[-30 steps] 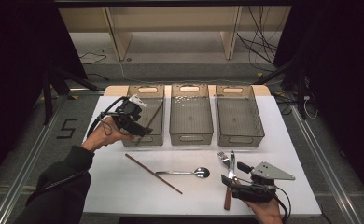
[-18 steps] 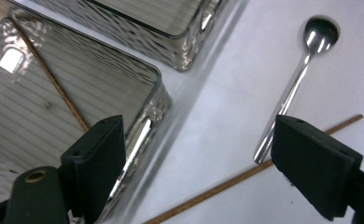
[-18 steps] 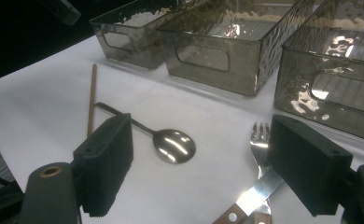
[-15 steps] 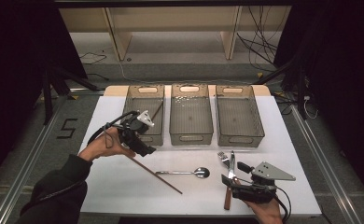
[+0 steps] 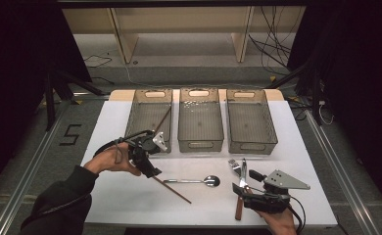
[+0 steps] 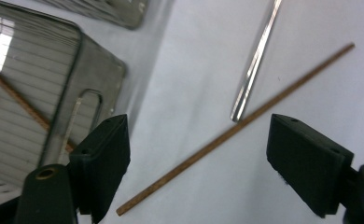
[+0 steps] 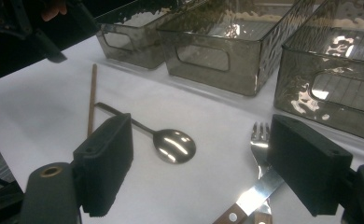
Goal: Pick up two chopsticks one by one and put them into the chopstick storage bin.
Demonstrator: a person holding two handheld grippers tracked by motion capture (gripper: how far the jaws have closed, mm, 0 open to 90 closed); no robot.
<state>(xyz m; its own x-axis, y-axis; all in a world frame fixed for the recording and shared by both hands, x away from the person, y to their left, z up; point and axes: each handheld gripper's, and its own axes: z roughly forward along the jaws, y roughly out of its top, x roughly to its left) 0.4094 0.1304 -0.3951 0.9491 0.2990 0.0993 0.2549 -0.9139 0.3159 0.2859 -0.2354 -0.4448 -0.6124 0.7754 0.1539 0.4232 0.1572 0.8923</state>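
step: pick up chopstick (image 6: pixel 236 130) | it lies on surface (image 5: pixel 130 196), crossing under spoon (image 5: pixel 194 181) handle | left claw (image 6: pixel 199 163) released, straddling stick | right claw (image 7: pixel 201 163) released, idle | tip: lower squarely, clench mid-stick, avoid spoon

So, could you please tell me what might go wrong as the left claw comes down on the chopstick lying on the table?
1. The chopstick lies flat and thin between the open left claw, so the pads may slip off it or only roll it.
2. The spoon handle touches or crosses that chopstick, so closing could nudge the spoon or pinch both.
3. The left bin stands close beside the claw; lifting the long stick could knock its wall.
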